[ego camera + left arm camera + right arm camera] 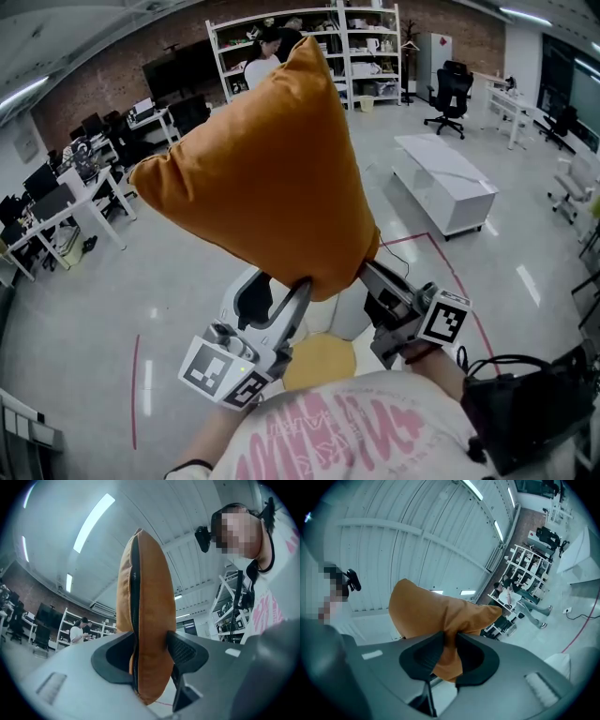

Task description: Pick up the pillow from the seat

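Pillow [267,169] of orange fabric stands up in the air, well clear of the yellow seat [321,364] below, pinched along its lower edge: the left gripper [149,653] has its jaws closed on the zip seam, the right gripper [447,651] has its jaws clamped on a bunched corner. It looks light, soft and squashy with a smooth cover, so a thin pinch of cloth could slip; biting deeper into seam and stuffing seems safer

From my head I look steeply down, while cameras close behind my left gripper [298,289] and right gripper [367,272] face upward, all sharing the pillow [272,169].
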`<state>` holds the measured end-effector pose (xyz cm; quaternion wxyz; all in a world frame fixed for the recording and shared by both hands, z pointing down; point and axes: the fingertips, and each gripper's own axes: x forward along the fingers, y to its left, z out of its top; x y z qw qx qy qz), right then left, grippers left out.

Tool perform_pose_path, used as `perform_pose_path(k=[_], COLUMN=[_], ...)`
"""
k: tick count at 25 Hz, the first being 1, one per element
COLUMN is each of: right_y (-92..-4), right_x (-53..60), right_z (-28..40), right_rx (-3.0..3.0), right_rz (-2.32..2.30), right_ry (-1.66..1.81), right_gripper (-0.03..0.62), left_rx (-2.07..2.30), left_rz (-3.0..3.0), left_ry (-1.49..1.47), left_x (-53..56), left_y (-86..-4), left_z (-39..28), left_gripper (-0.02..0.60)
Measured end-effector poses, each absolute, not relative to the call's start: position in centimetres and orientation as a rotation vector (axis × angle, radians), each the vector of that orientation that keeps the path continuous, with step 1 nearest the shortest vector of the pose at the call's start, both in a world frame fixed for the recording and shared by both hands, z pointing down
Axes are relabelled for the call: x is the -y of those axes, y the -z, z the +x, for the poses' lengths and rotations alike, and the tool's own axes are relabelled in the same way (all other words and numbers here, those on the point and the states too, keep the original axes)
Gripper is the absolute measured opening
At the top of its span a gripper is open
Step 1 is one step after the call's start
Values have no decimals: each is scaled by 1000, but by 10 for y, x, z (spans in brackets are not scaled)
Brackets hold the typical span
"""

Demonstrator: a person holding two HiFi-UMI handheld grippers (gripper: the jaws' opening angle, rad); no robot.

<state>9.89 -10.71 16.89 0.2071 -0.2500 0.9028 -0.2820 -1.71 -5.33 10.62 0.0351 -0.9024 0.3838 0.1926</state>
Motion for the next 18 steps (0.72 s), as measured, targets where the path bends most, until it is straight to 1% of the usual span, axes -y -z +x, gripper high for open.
perform_pose_path(k=[10,18], right_y=[-167,-175], right_x=[122,122], right_z=[86,95], right_rx=[-2550,-2552], right_rz=[-721,-720], right_ry=[763,771], right_gripper=[86,86], left_rx=[-1189,-1195], left_rz=[-2785,-2783], left_ry=[-626,-624], left_x=[71,72], left_y=[-109,-116], left_z=[-33,-23], left_gripper=[233,233])
